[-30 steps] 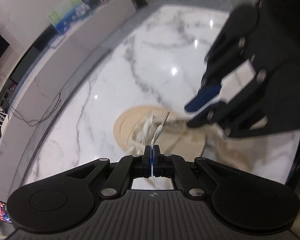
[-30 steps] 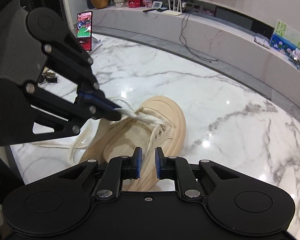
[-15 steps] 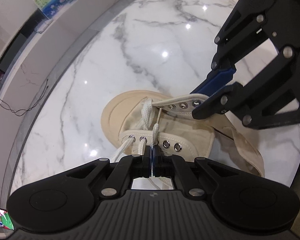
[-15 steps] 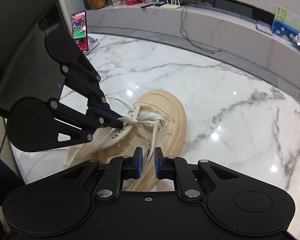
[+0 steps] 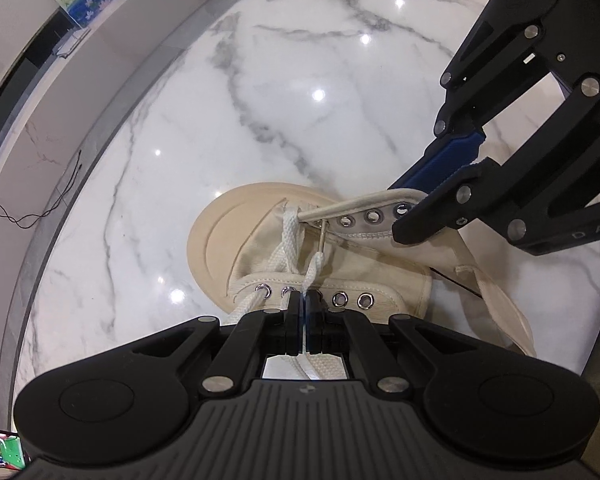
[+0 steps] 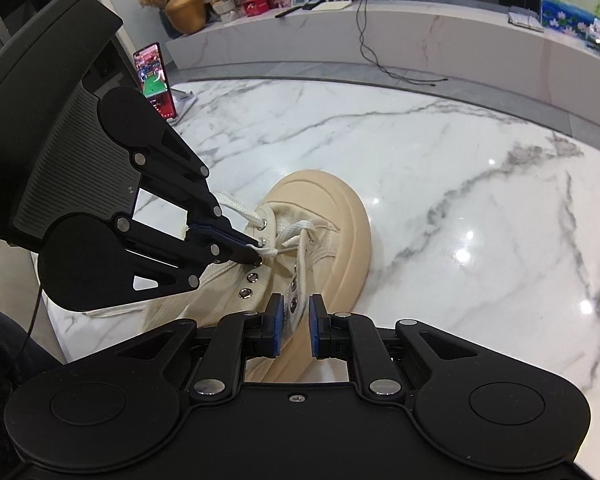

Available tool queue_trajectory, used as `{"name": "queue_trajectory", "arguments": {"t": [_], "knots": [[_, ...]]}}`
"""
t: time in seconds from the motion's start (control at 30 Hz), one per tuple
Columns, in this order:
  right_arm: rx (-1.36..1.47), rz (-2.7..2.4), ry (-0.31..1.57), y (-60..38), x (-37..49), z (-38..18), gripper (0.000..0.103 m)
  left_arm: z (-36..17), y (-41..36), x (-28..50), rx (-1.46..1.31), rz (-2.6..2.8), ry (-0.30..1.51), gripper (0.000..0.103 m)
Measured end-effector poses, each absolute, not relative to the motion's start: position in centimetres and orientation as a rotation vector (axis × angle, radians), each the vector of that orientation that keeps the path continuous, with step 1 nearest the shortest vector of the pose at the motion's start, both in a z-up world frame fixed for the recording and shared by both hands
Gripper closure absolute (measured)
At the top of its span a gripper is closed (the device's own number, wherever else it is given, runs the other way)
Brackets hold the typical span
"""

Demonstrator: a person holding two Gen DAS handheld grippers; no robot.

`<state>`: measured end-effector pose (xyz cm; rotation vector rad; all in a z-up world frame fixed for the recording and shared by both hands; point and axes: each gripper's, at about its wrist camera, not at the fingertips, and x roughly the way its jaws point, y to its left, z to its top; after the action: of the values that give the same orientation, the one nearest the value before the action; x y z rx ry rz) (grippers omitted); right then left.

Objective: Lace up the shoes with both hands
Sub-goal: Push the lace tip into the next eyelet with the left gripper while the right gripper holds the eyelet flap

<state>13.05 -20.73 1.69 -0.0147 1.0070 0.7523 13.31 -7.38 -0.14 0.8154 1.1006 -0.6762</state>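
Beige high-top shoe lies on the white marble table, toe pointing away from both cameras. Left gripper has its jaws pressed together on the white lace, just over the near eyelet row; the lace's free end with its clear tip rises from the pads toward the tongue. In the right wrist view the left gripper's fingertips sit right at an eyelet on the shoe's left flap. Right gripper has its jaws a little apart, straddling the right eyelet flap; pad contact with the flap cannot be told. Lower eyelets already laced in a cross. A lit phone stands beyond the table's far edge.
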Motion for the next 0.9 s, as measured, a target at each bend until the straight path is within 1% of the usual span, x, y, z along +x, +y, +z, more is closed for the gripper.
{"name": "queue_trajectory", "arguments": {"t": [0.43, 0.9], "knots": [[-0.015, 0.753, 1.008, -20.77, 13.11, 1.52, 0.093, -0.11, -7.2, 13.86, 0.782, -0.653, 1.146, 0.103], [-0.032, 0.754, 1.001, -20.55, 12.98, 1.54, 0.093, -0.16, -7.78, 13.93, 0.825, -0.65, 1.167, 0.103]]}}
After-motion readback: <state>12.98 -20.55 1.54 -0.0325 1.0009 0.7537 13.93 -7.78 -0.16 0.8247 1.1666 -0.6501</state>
